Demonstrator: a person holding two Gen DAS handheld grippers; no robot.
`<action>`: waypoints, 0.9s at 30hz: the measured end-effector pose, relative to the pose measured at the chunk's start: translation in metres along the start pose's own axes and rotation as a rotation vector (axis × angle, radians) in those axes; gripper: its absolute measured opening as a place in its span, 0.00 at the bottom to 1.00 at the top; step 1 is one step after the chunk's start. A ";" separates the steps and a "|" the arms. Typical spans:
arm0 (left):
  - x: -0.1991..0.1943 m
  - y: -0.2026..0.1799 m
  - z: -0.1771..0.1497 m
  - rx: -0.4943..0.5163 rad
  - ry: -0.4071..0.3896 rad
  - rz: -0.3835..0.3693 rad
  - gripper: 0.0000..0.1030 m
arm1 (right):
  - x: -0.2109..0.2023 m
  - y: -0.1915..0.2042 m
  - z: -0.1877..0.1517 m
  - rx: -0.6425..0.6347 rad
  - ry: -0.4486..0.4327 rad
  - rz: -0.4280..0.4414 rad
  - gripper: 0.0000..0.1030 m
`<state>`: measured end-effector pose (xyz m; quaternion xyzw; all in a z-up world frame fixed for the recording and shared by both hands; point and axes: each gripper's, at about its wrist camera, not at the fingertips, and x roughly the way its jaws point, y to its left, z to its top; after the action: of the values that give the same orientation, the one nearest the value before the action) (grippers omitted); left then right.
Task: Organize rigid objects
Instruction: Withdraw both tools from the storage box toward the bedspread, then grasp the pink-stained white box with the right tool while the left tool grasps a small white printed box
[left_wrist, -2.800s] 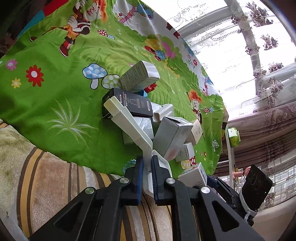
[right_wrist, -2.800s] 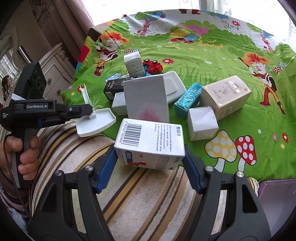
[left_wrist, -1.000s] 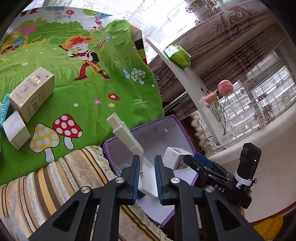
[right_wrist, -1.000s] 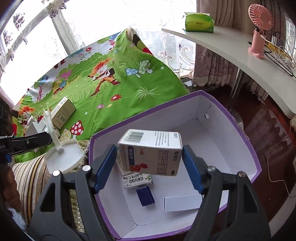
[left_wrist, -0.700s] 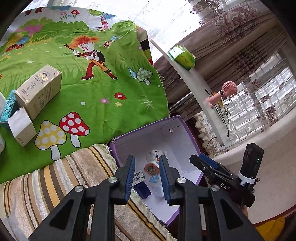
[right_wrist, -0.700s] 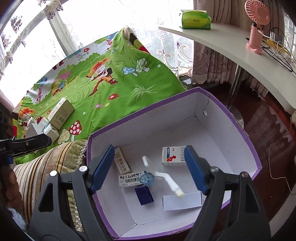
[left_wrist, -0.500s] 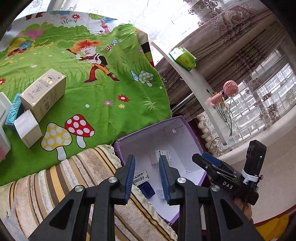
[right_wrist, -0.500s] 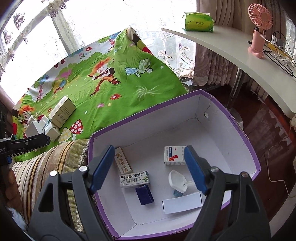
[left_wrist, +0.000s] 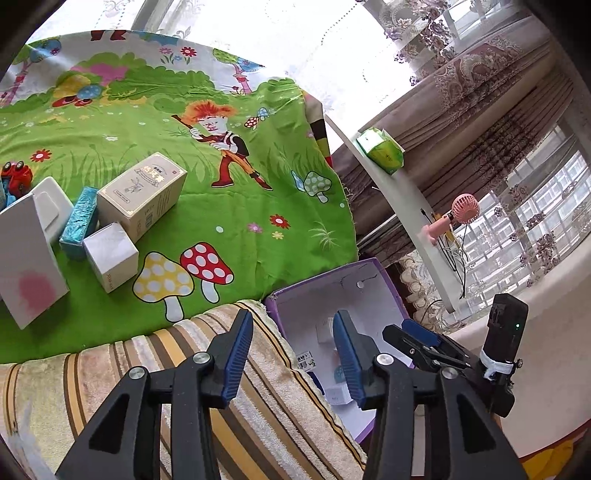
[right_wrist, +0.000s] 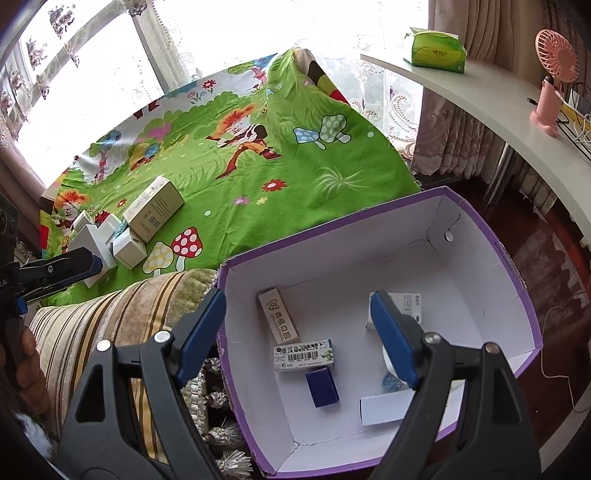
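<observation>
We hold the left gripper over the striped towel edge, its jaws just widened with nothing between them; the right gripper hangs spread and empty above the purple-rimmed white cardboard bin. Inside lie a tan carton with Chinese characters, a barcoded white box, a small navy box, a blue-and-white carton at three o'clock. More boxes, one cream carton with Chinese print, sit on the green cartoon cloth at nine o'clock.
</observation>
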<state>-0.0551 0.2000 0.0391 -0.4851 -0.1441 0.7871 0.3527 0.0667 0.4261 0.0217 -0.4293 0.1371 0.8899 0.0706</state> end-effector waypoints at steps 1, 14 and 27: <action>-0.004 0.004 0.000 -0.006 -0.008 0.003 0.46 | 0.002 0.005 0.001 -0.009 0.005 0.005 0.81; -0.062 0.083 0.001 -0.143 -0.097 0.103 0.50 | 0.015 0.083 0.012 -0.155 0.022 0.078 0.87; -0.113 0.153 0.009 -0.233 -0.168 0.213 0.50 | 0.035 0.178 0.022 -0.345 0.028 0.156 0.91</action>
<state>-0.0946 0.0133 0.0311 -0.4679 -0.2109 0.8356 0.1956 -0.0145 0.2631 0.0400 -0.4357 0.0160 0.8968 -0.0750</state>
